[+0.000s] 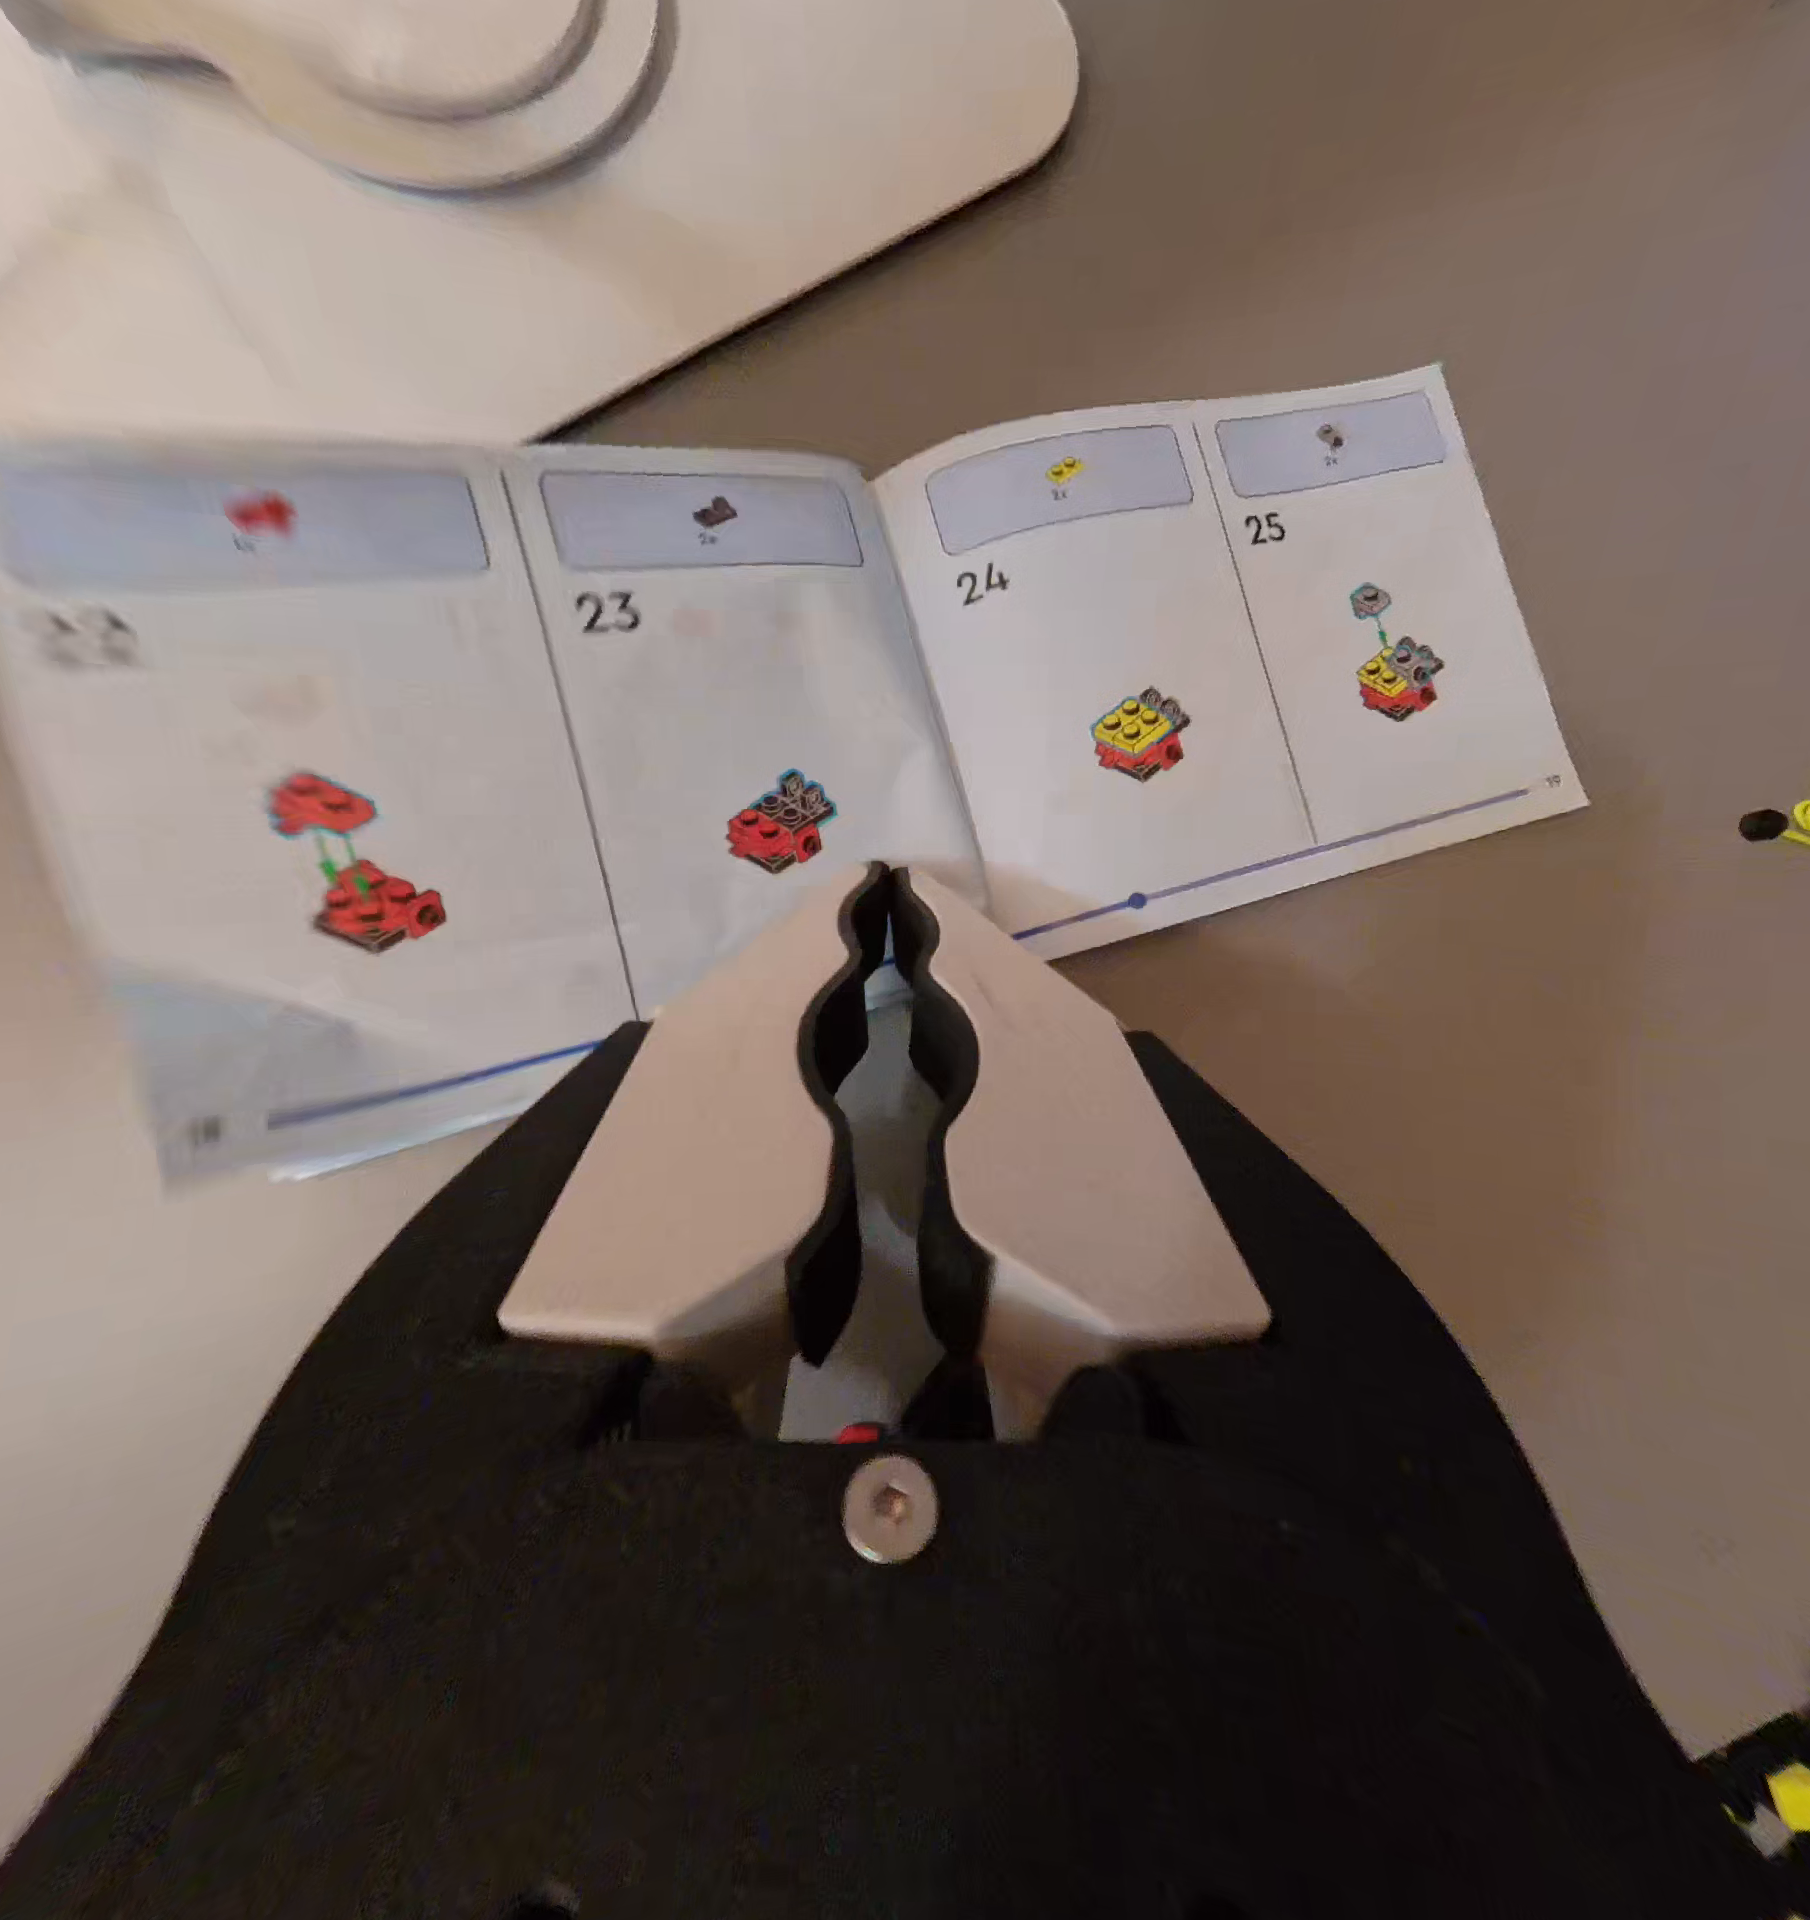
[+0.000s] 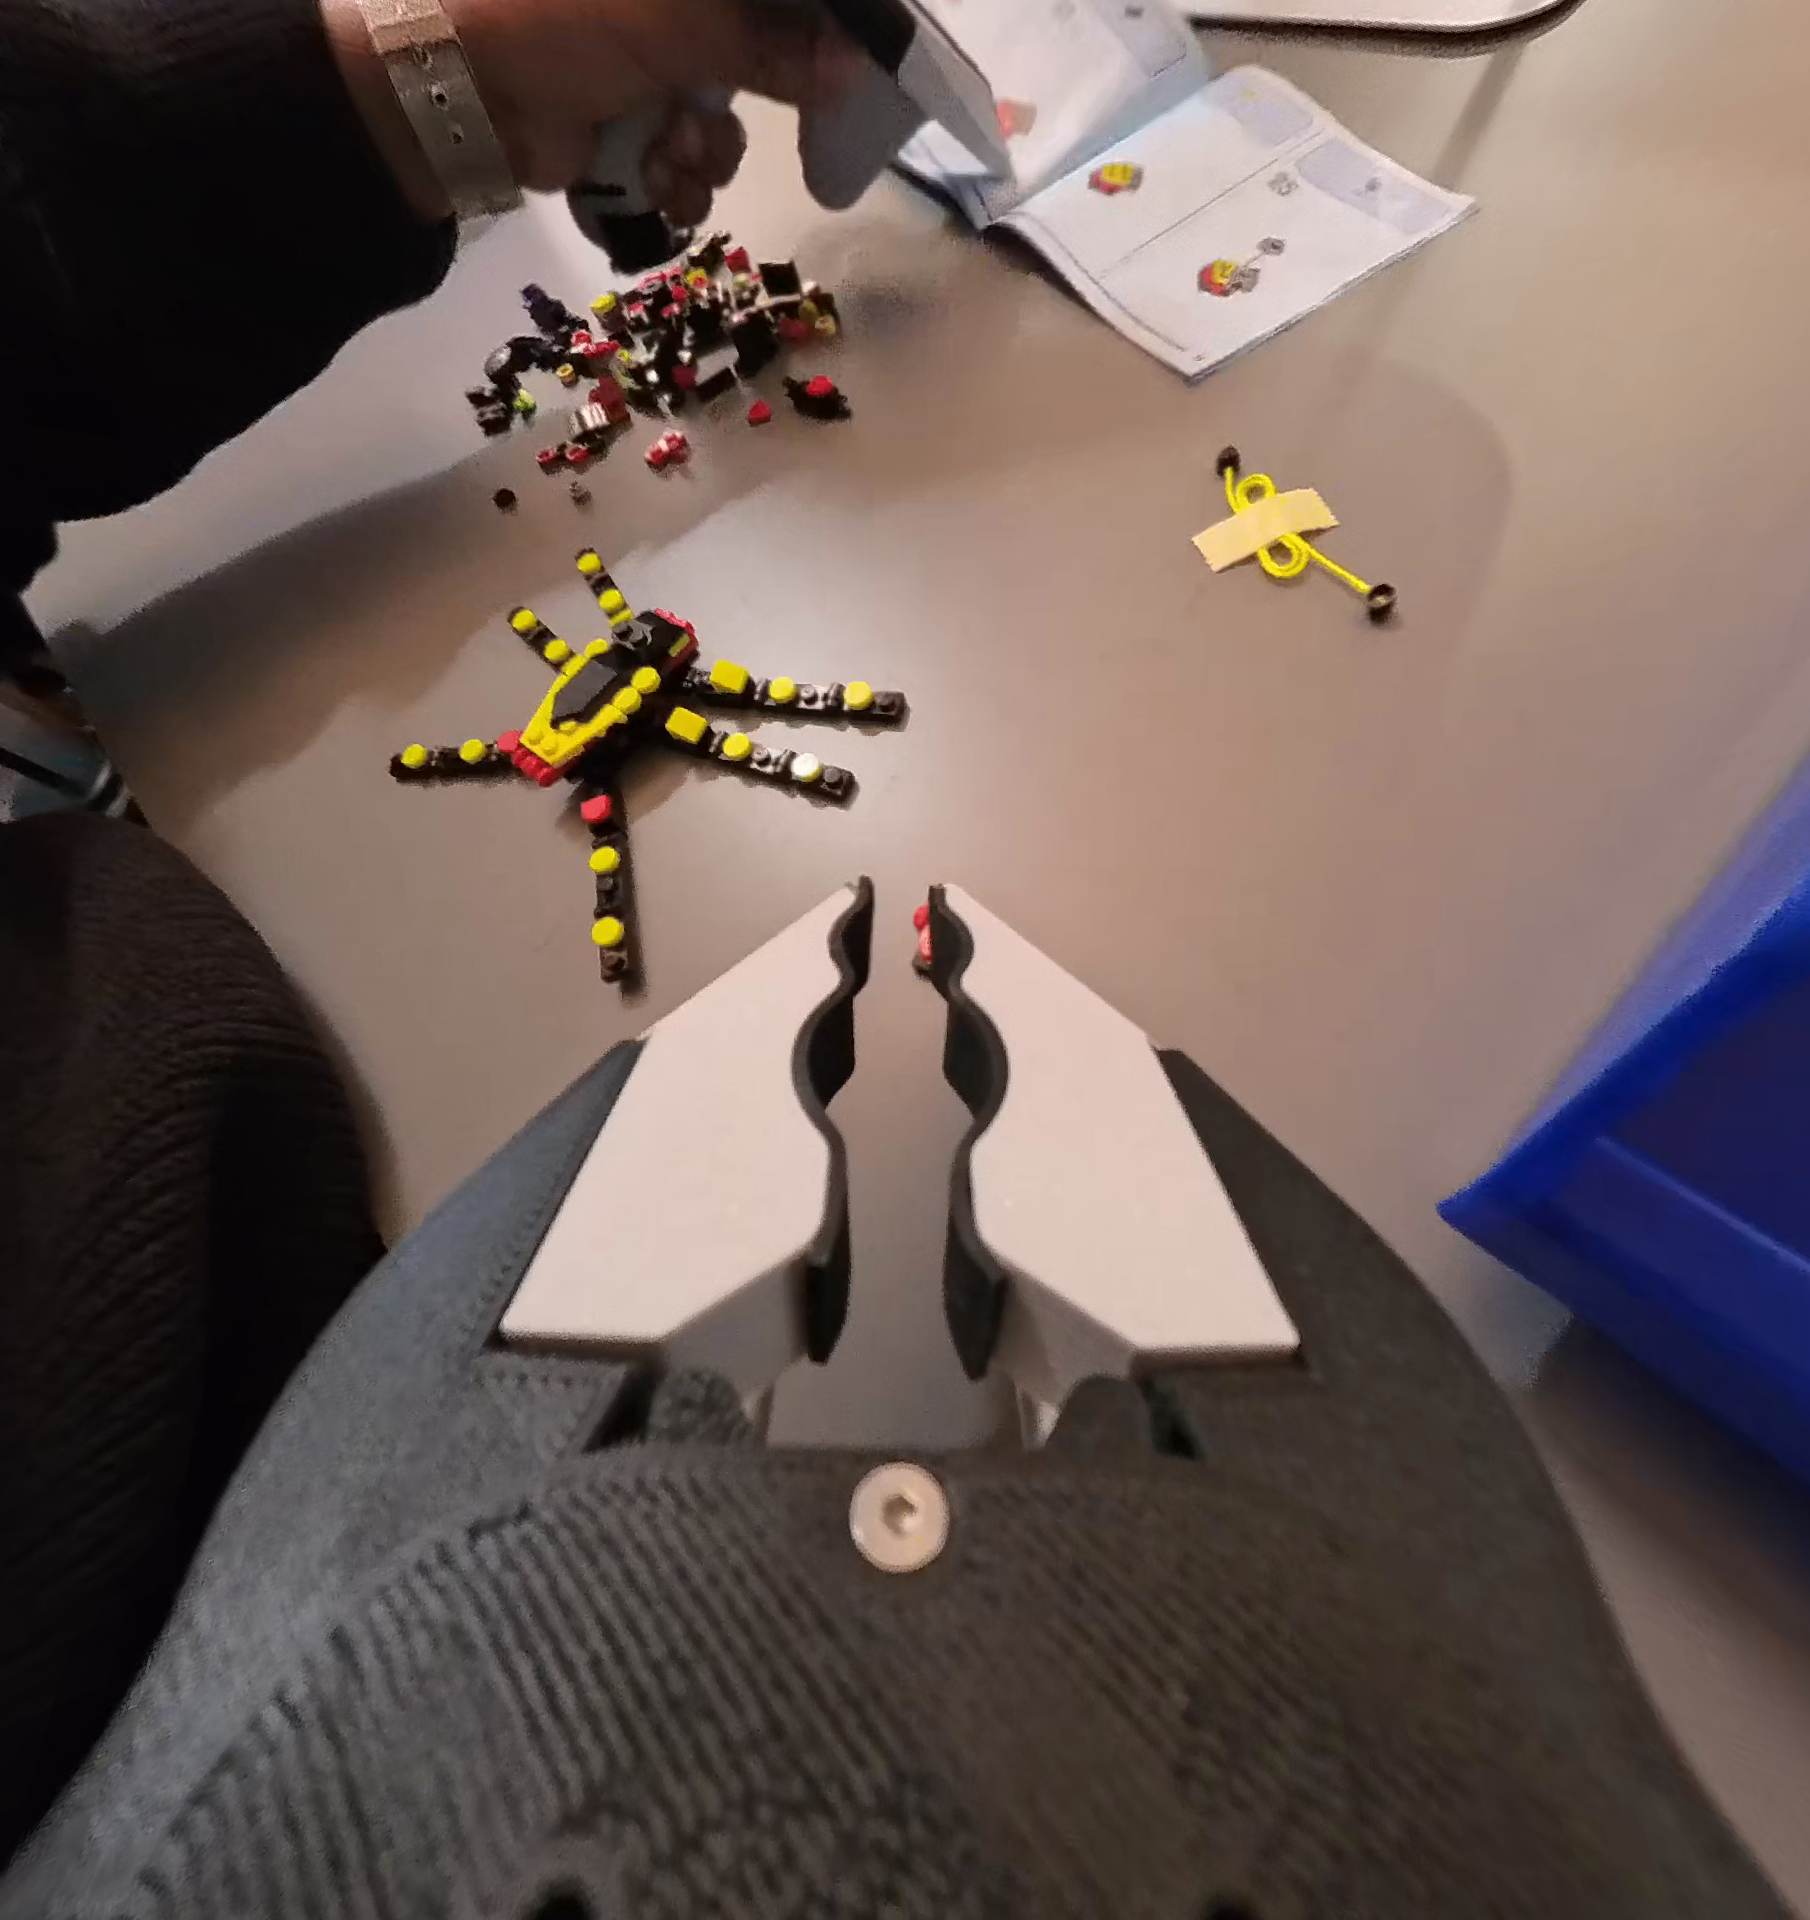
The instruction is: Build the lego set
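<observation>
Hovering over the open booklet (image 1: 776, 727), the left tool (image 1: 888, 883) has its tips pressed together with nothing visible between them, right at the booklet's near edge by the fold. The booklet lies flat on the grey surface (image 1: 1503, 1143), and a white base (image 1: 568, 260) sits beyond it. In the right wrist view, the right tool (image 2: 901, 904) is slightly spread above the surface (image 2: 1140, 831), and a small red piece (image 2: 922, 940) shows against the inner face of its right finger; whether it is held there or lies on the surface below I cannot tell. Just ahead and to the left lies the spider (image 2: 620, 717), a black, yellow and red build with studded legs spread flat. Farther off sits a pile of loose pieces (image 2: 672, 343), under a hand (image 2: 631, 94) holding the left tool. A yellow string (image 2: 1285, 530) taped down lies to the right, and a blue bin (image 2: 1711, 1143) stands at the right edge.
</observation>
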Demonstrator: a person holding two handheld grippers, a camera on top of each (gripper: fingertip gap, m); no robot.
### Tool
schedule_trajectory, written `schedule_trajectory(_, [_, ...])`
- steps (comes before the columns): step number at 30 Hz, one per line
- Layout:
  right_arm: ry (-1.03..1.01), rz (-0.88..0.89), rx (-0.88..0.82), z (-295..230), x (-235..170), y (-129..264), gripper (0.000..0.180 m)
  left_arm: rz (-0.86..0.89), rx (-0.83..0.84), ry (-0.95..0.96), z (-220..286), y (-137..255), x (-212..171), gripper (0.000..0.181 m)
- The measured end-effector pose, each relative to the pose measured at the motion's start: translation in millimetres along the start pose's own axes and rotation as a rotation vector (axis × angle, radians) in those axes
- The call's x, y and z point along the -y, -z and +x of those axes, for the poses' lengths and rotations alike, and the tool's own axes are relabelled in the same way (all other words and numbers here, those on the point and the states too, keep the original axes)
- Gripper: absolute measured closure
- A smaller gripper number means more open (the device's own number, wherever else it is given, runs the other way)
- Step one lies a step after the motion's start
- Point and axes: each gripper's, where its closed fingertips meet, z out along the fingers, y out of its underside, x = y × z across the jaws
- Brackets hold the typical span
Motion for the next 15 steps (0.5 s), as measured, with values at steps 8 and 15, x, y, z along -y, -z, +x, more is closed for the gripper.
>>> schedule_trajectory(8, [-0.01, 0.007, 0.015, -1.6, 0.7, 0.5, 0.17, -0.001, -0.083, 0.046, 18.8, 0.4, -2.0, 0.181])
schedule_trajectory(15, [0.009, -0.003, 0.005, -2.4, 0.1, -0.8, 0.171, 0.158, -0.176, 0.09, 43.9, 17.4, 23.2, 0.181])
